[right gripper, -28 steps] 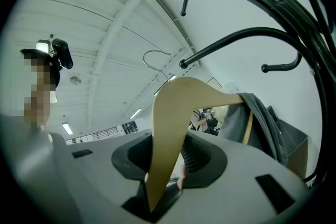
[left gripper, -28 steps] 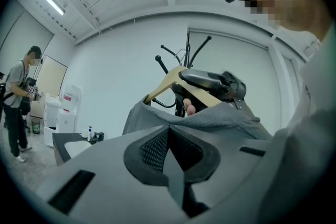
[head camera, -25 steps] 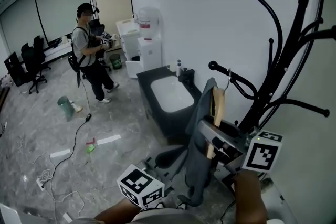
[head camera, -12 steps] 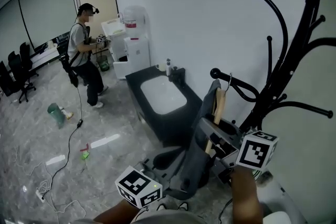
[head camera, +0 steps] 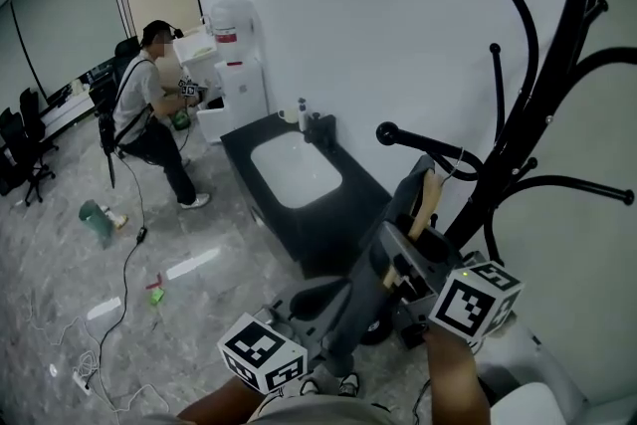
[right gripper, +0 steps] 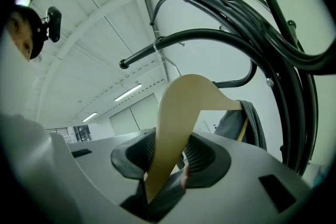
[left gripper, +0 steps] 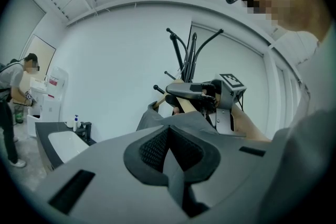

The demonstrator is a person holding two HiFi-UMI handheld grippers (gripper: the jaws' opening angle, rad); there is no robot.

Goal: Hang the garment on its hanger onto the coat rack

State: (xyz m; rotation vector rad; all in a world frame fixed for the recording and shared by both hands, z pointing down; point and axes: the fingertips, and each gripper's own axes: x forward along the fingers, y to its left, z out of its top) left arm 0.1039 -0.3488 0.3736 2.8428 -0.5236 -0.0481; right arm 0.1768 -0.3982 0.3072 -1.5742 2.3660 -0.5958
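Note:
A wooden hanger (head camera: 424, 202) carries a grey garment (head camera: 360, 299) beside the black coat rack (head camera: 526, 119). Its wire hook (right gripper: 167, 63) reaches up to a knobbed rack arm (right gripper: 173, 39) and seems to lie over it. My right gripper (head camera: 403, 262) has the hanger's shoulder (right gripper: 176, 123) between its pads; the pads press on the wood while the jaws start opening. Lower left, my left gripper (head camera: 304, 318) is shut on a fold of the garment (left gripper: 176, 165), which fills the gap between its pads.
A black counter with a white sink (head camera: 295, 170) stands against the wall just left of the rack. Behind it are a water dispenser (head camera: 231, 45) and a person (head camera: 149, 119) with grippers. Cables (head camera: 119, 294) and a green object (head camera: 96, 219) lie on the marble floor.
The hanger and my right gripper have risen toward the rack arm, bringing the hook up to it. The person in the background has stepped toward the dispenser.

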